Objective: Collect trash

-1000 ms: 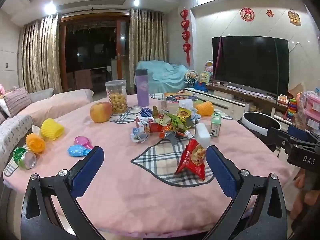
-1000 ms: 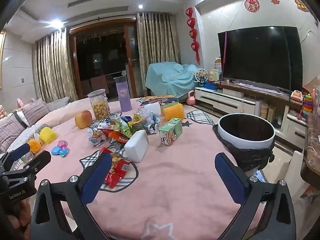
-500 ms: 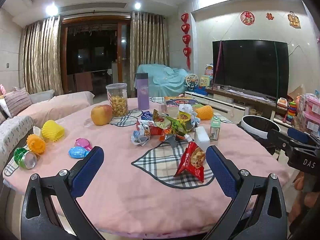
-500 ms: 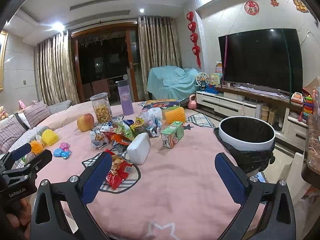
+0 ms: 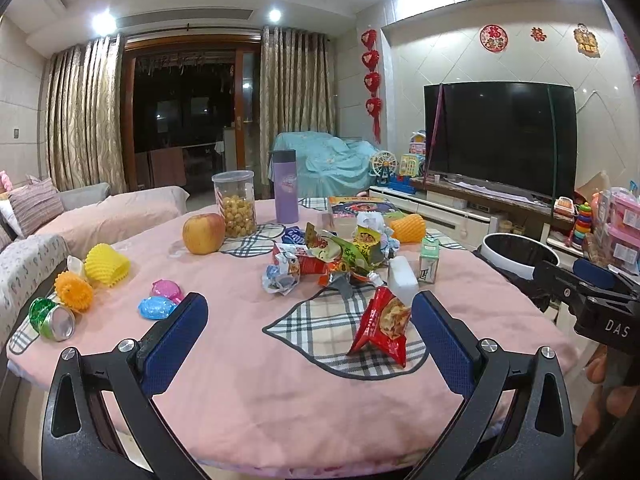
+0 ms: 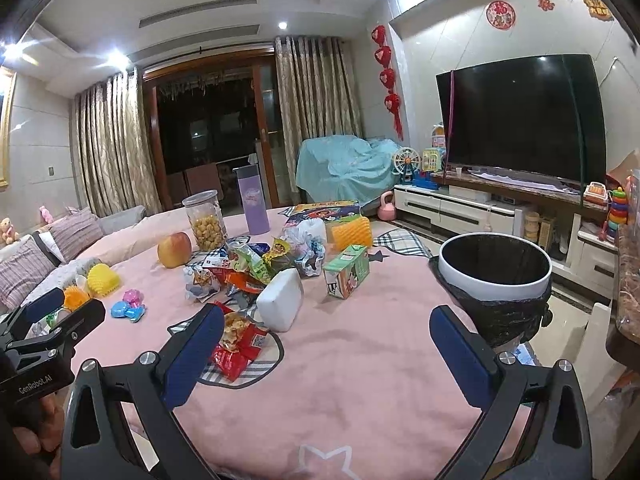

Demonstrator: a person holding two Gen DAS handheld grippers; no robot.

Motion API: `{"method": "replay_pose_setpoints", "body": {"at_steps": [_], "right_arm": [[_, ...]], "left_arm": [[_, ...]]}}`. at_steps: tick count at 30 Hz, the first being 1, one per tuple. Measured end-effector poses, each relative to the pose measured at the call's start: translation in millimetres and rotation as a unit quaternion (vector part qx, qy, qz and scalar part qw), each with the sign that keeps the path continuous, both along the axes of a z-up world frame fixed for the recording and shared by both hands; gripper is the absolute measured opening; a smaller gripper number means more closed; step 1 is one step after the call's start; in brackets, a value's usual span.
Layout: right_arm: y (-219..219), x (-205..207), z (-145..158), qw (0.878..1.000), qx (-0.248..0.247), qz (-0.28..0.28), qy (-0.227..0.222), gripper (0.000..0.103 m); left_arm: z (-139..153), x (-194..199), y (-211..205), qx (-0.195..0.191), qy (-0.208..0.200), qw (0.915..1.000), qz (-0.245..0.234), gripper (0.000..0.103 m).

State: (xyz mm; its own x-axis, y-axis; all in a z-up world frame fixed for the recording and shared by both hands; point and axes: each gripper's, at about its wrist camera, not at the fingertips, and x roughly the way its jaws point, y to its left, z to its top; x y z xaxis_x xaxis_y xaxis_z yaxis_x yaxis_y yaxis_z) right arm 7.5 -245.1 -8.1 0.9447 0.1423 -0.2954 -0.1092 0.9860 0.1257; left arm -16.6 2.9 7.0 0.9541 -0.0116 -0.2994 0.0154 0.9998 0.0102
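A pile of snack wrappers [image 5: 332, 258] lies mid-table on the pink cloth; it also shows in the right wrist view [image 6: 248, 268]. A red snack bag [image 5: 382, 326] lies nearest me, also seen in the right wrist view [image 6: 236, 344]. Beside it are a white packet [image 6: 280, 304] and a green drink carton [image 6: 347, 272]. A white trash bin [image 6: 494, 266] with a black liner stands off the table's right edge. My left gripper [image 5: 310, 330] is open and empty above the near table edge. My right gripper [image 6: 326, 344] is open and empty, left of the bin.
An apple [image 5: 203, 233], a snack jar [image 5: 234, 210] and a purple bottle [image 5: 285, 186] stand at the back. Yellow foam nets [image 5: 107, 265], coloured toys [image 5: 158, 306] and a green can [image 5: 52, 318] lie at the left. A TV [image 6: 520, 116] and cabinet stand at the right.
Both views have tilted slightly upward, so the table sits a little lower in frame. Both grippers stay open and nothing on the table has moved.
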Motion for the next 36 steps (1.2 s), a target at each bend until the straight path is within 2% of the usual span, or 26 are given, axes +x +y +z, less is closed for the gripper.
{"method": "replay_pose_setpoints", "body": {"at_steps": [36], "right_arm": [[-0.9, 0.3, -3.9, 1.0, 0.013, 0.004, 0.012, 0.103]], "left_arm": [[-1.1, -3.0, -1.2, 0.0, 0.004, 1.0, -0.001, 0.103]]}}
